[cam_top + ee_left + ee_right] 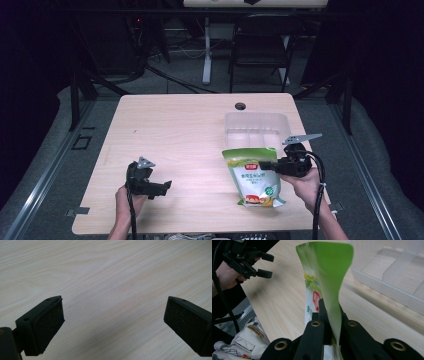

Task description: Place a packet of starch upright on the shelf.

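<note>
Lying beside table (287,302): white packets (244,340)

Table lit, dark surroundings, blurred pouch (324,277)

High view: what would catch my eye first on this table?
The bright green pouch near the table's front right, pinched at its edge by the right claw. Just behind it sits a clear plastic bin with dividers. At the front left, the left claw hangs open over bare wood with nothing between its jaws.
</note>
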